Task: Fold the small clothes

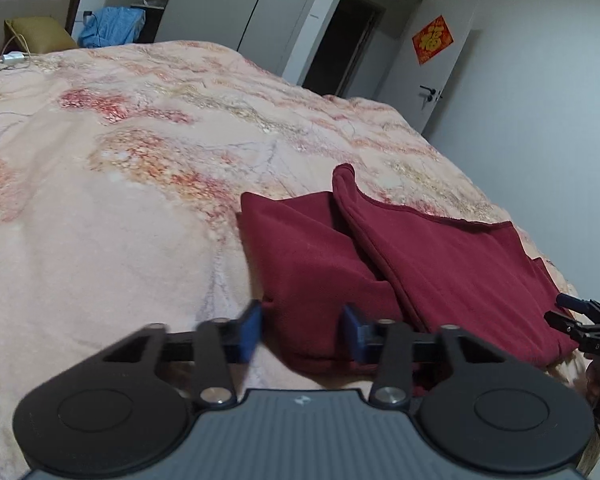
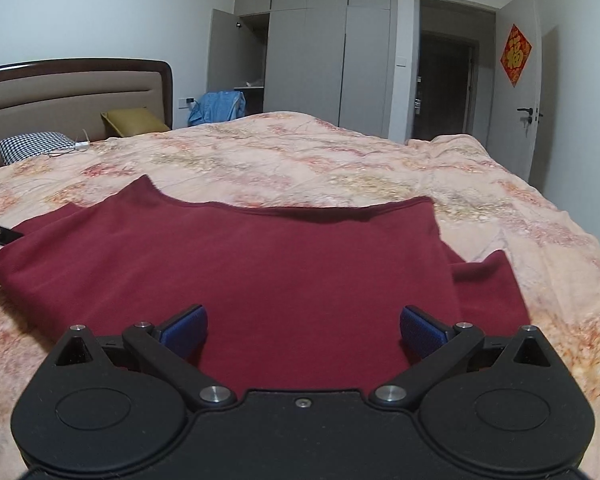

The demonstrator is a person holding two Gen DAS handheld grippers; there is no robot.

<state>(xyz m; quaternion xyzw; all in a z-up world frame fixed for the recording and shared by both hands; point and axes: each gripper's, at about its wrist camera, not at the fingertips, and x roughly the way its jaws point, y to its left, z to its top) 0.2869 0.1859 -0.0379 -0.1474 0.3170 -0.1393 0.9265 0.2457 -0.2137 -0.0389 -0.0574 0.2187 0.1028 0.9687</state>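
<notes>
A dark red garment (image 1: 440,272) lies folded on the bed, one layer lapped over another; in the right wrist view the garment (image 2: 260,272) spreads wide and flat. My left gripper (image 1: 302,332) hovers at its near left corner. Its jaws stand partly apart with the corner between the blue pads (image 1: 354,330), which do not press on it. My right gripper (image 2: 303,332) is open wide above the garment's near edge, nothing held. The right gripper (image 1: 580,322) also shows at the far right edge of the left wrist view.
A pink floral bedspread (image 2: 340,168) covers the whole bed. Pillows (image 2: 32,146) and a charger cable lie by the headboard (image 2: 72,92). Beyond the bed stand a grey wardrobe (image 2: 328,60), a blue bag (image 2: 220,108) and an open doorway (image 2: 448,72).
</notes>
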